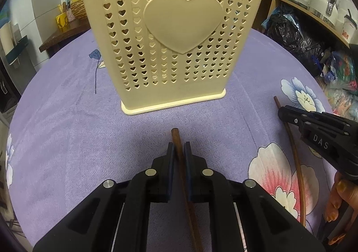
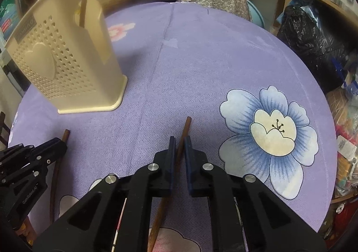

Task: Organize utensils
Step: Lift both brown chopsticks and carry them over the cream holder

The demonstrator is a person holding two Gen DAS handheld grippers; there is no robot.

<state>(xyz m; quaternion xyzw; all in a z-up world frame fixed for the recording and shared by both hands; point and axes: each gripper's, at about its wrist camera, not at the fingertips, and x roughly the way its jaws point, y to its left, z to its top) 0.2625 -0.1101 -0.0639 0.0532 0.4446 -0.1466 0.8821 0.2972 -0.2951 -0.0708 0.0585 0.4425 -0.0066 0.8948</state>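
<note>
Lilac cloth [image 1: 67, 117] with printed flowers covers the round table before us. Toward its far side stands the cream plastic utensil holder [image 1: 172, 35], upright on its base, its front pierced with small heart holes around one large raised heart. From the right wrist view we see a dark stick [image 2: 82, 13] rising inside the holder's near end compartment.

We hold two brown wooden chopsticks, one in each tool. Our left gripper [image 1: 179, 153] is closed on the left chopstick [image 1: 177, 147]: the blue pads press on the shaft from both sides, and the blunt tip pokes out a little beyond them, pointing toward the holder's base. The rest of that shaft runs back under the tool toward us.

Our right gripper [image 2: 179, 147] is likewise clamped on the right chopstick [image 2: 182, 140], whose tip juts out past the pads and leans slightly right. In the left wrist view this same tool comes in from the right edge, with the chopstick's shaft curving along the cloth below it, over a pink flower [image 1: 277, 176]. Fingers [image 1: 340, 198] of a hand with yellow-painted nails show beneath that tool.

Both chopsticks lie nearer to us than the holder, apart from it and from each other.
</note>
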